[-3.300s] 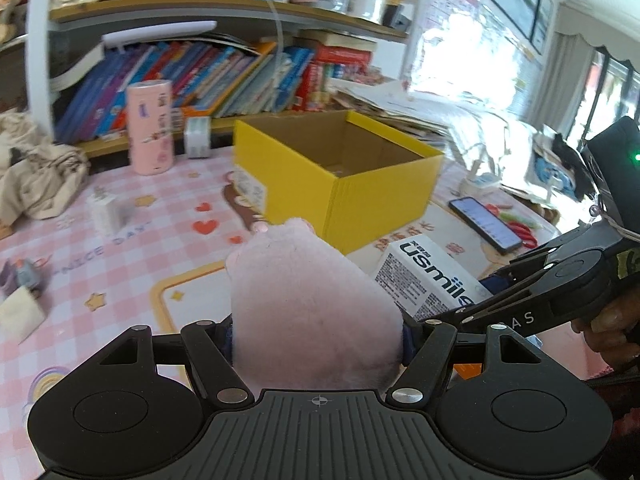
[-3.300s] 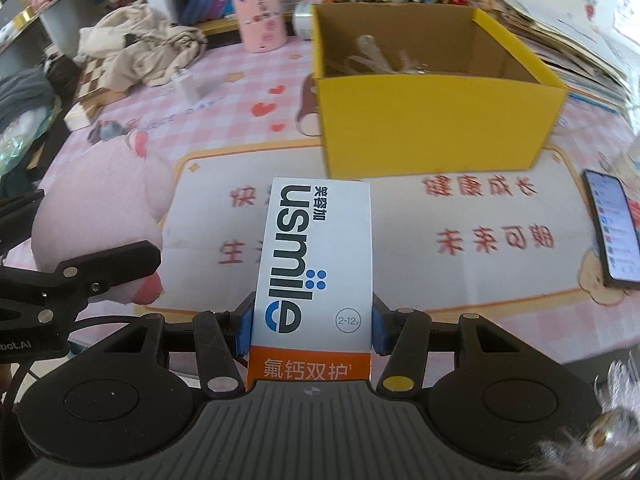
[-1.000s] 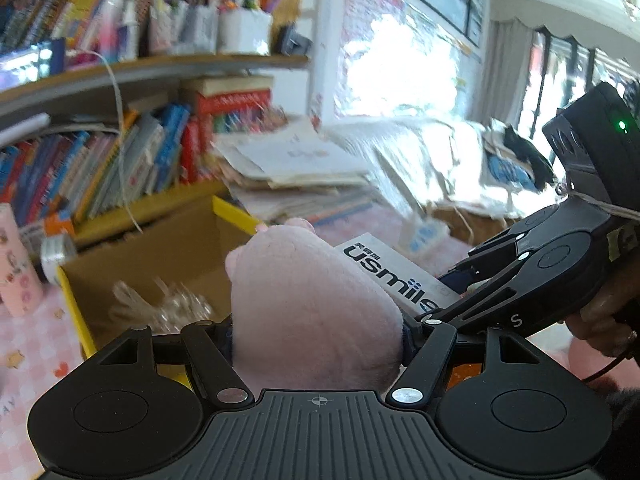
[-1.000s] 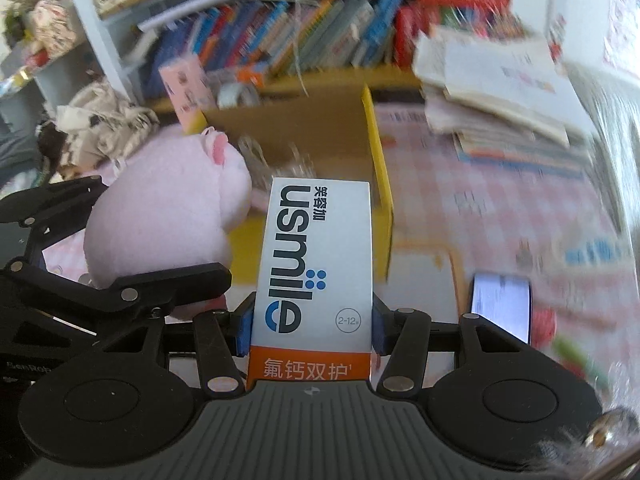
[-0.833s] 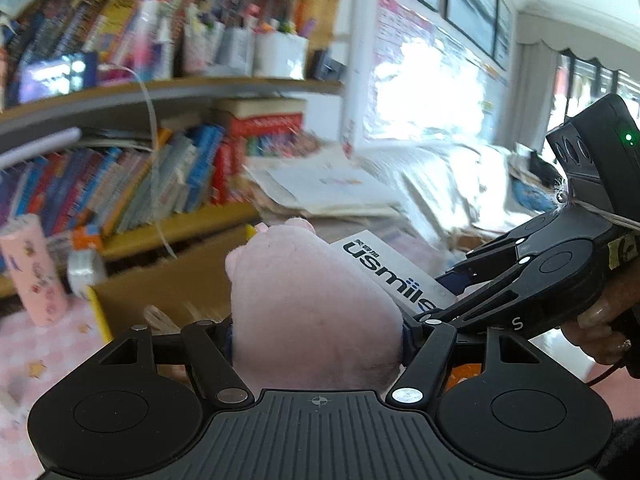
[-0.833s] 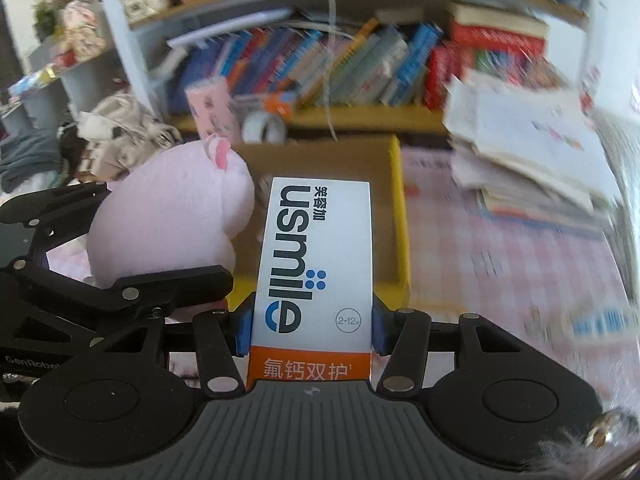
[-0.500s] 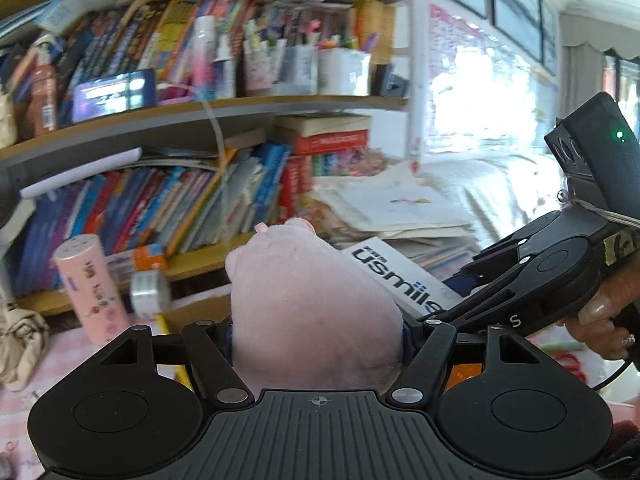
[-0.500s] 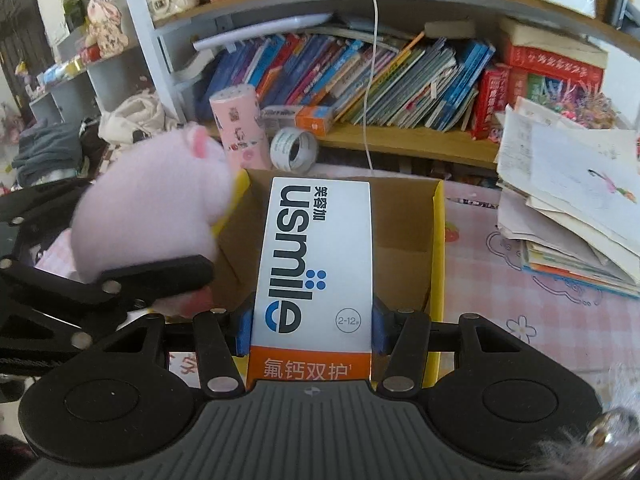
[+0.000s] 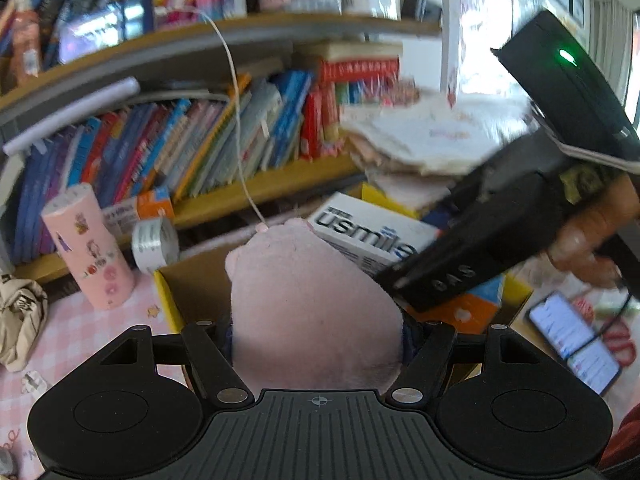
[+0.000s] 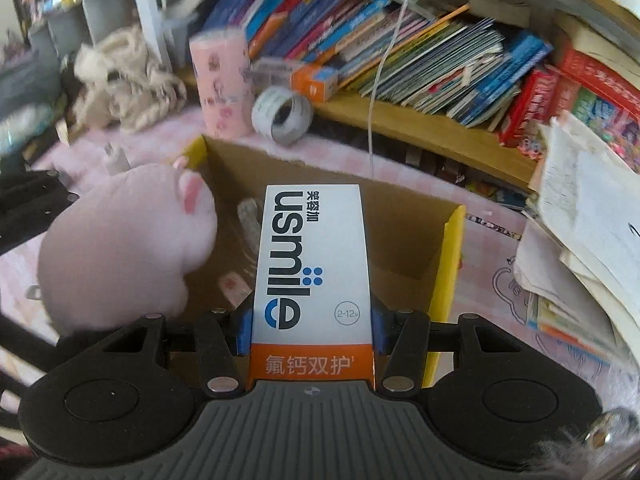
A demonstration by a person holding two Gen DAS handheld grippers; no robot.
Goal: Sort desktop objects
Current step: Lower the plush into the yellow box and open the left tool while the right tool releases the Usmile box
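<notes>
My left gripper (image 9: 318, 332) is shut on a pink plush toy (image 9: 312, 304) and holds it over the left part of the open yellow cardboard box (image 9: 164, 292). My right gripper (image 10: 312, 328) is shut on a white usmile toothpaste box (image 10: 312, 264) with an orange end, held above the middle of the yellow box (image 10: 448, 264). The plush (image 10: 124, 248) shows at the left in the right wrist view. The toothpaste box (image 9: 368, 236) and the right gripper's body show at the right in the left wrist view. Some clear wrapping lies inside the box.
A pink cylinder (image 9: 88, 248) and a tape roll (image 9: 154, 244) stand behind the box by the bookshelf. A crumpled cloth (image 9: 20, 316) lies at left. A phone (image 9: 572, 344) lies on the desk at right. A stack of papers (image 10: 580, 216) sits right of the box.
Both grippers have come down and forward over the yellow box, still holding the plush and the toothpaste box. The box's inside now fills the lower middle of both views.
</notes>
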